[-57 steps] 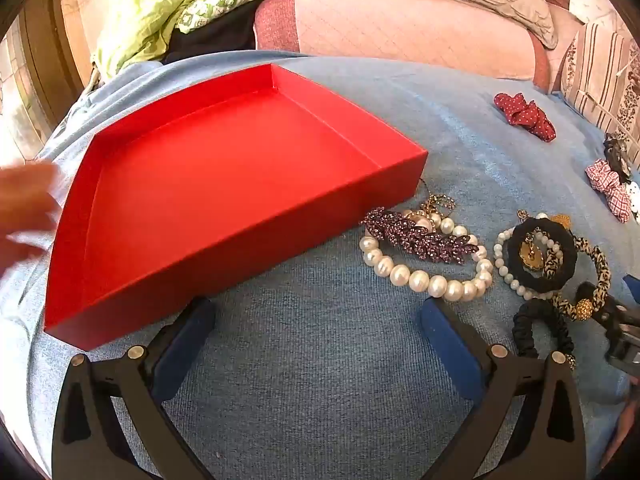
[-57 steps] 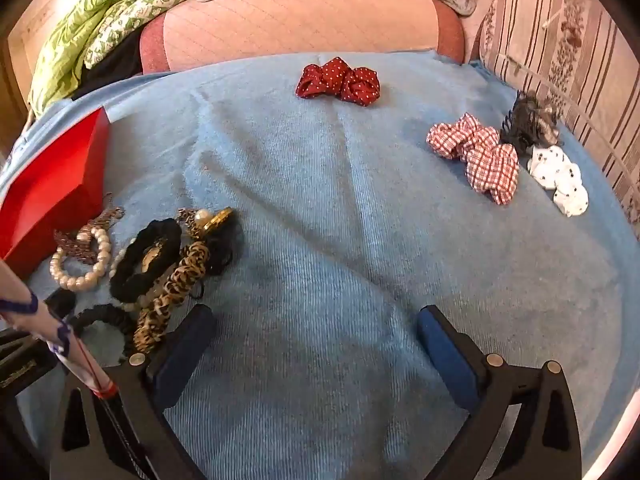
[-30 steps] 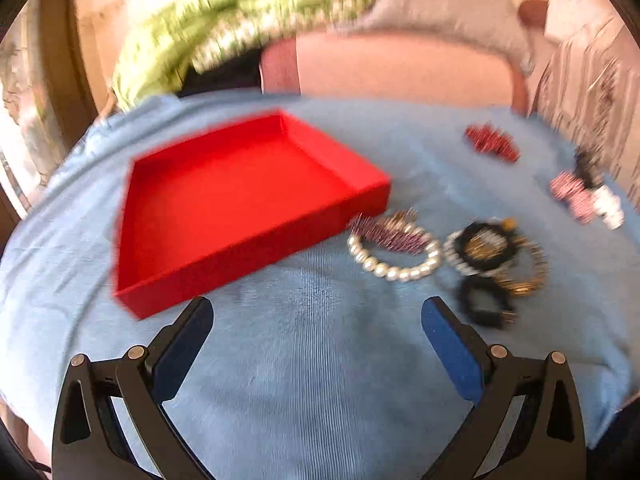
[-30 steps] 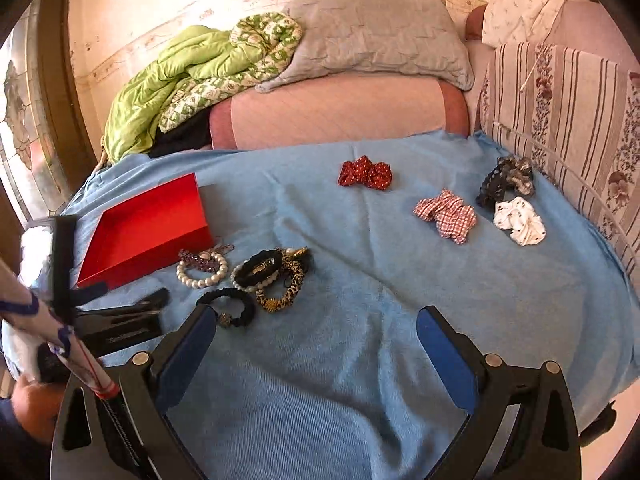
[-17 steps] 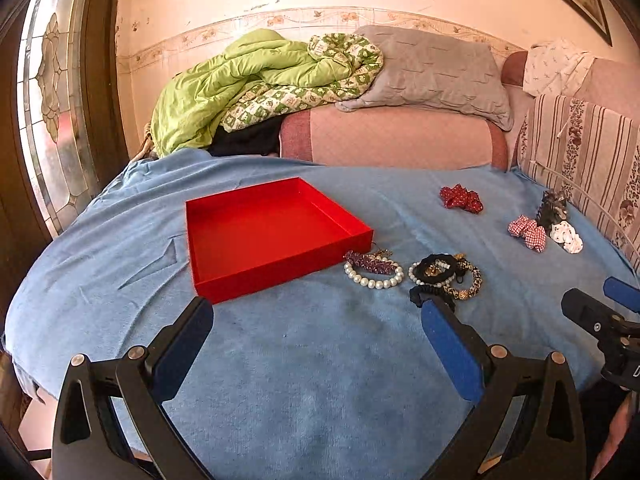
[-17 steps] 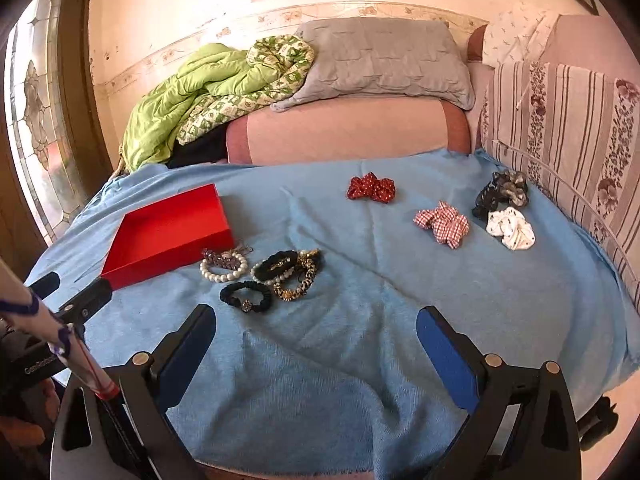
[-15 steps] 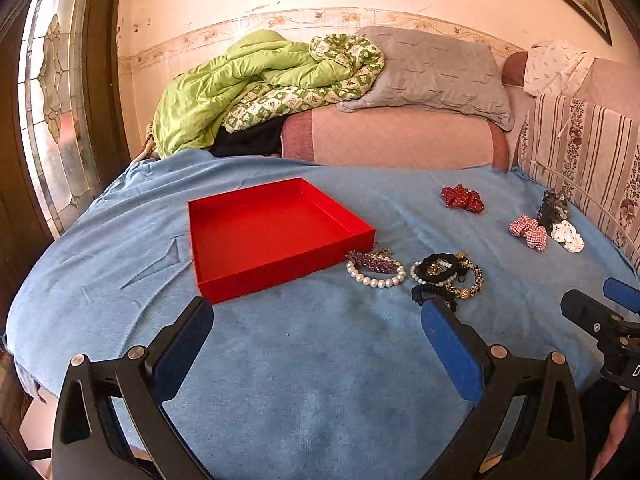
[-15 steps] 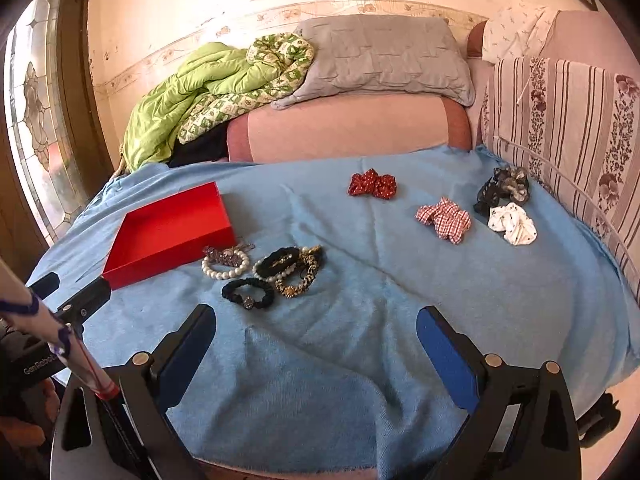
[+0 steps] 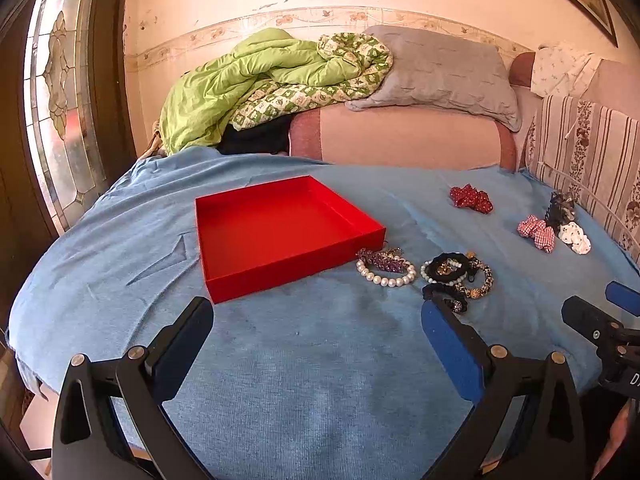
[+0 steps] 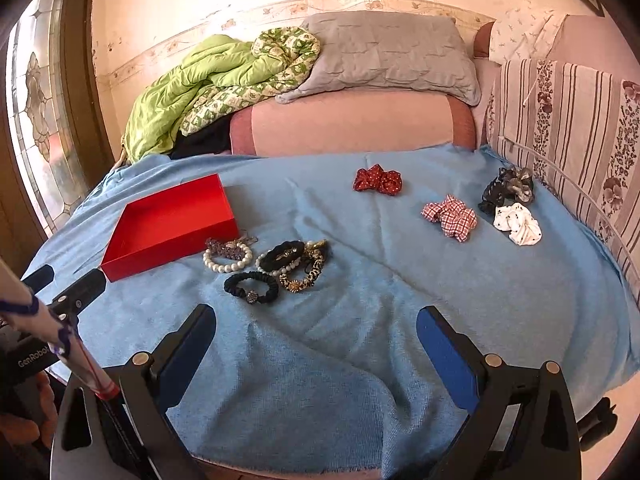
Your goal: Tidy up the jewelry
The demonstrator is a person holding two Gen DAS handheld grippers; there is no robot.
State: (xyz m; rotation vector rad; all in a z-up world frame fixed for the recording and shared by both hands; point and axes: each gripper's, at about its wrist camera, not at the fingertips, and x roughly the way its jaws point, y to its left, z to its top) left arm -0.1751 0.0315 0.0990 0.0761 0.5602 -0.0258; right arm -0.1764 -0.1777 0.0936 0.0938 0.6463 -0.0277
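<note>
one red box [image 9: 280, 236] | beside it a jewelry cluster [image 10: 276, 266] | four scrunchies [image 10: 452, 216] well right | left gripper [image 9: 316, 328], right gripper [image 10: 316, 332] fingers apart, empty

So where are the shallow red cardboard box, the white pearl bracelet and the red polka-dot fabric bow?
shallow red cardboard box [image 9: 280, 228]: left wrist view, bare floor.
white pearl bracelet [image 9: 384, 279]: left wrist view, front beads.
red polka-dot fabric bow [image 10: 378, 180]: right wrist view, centre knot.
</note>
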